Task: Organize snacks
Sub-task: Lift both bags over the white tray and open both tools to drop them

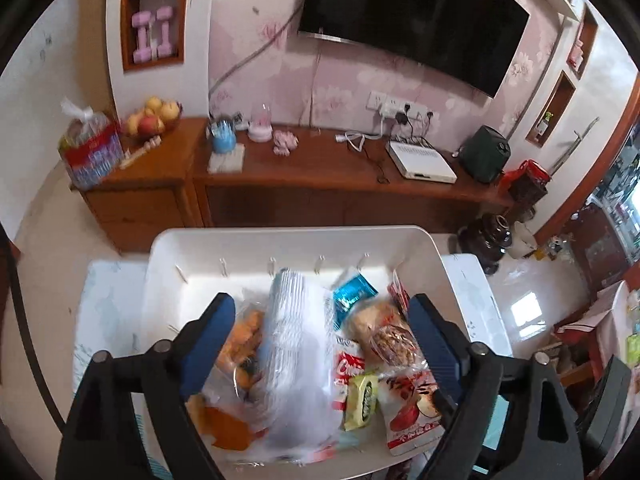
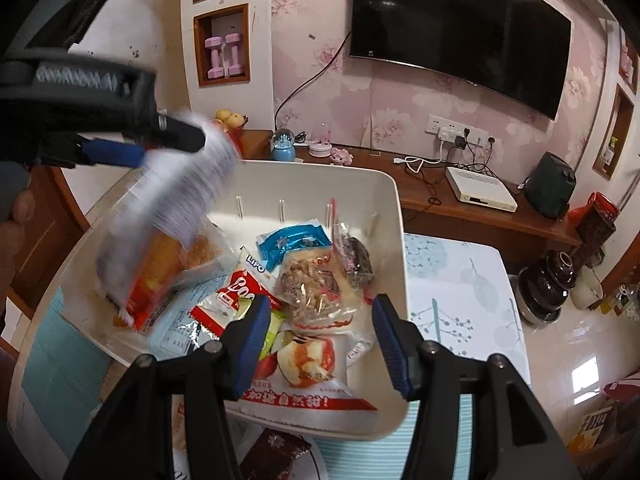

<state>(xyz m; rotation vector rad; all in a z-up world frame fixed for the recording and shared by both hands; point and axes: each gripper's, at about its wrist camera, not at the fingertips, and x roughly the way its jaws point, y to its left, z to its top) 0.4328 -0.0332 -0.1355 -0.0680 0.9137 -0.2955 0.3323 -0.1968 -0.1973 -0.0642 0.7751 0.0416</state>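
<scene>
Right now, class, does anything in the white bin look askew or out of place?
Yes: a long blurred white-wrapped pack leans tilted over the other snacks by the left tongs, not flat in the white bin. A brown packet lies outside the bin.

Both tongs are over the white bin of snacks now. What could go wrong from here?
1. The tall clear sleeve between the open left tongs leans on other packets; it may topple or slide out.
2. The apple packet overhangs the white bin's near rim and could slip off.
3. The right tongs could crush the crisp snack bag.
</scene>
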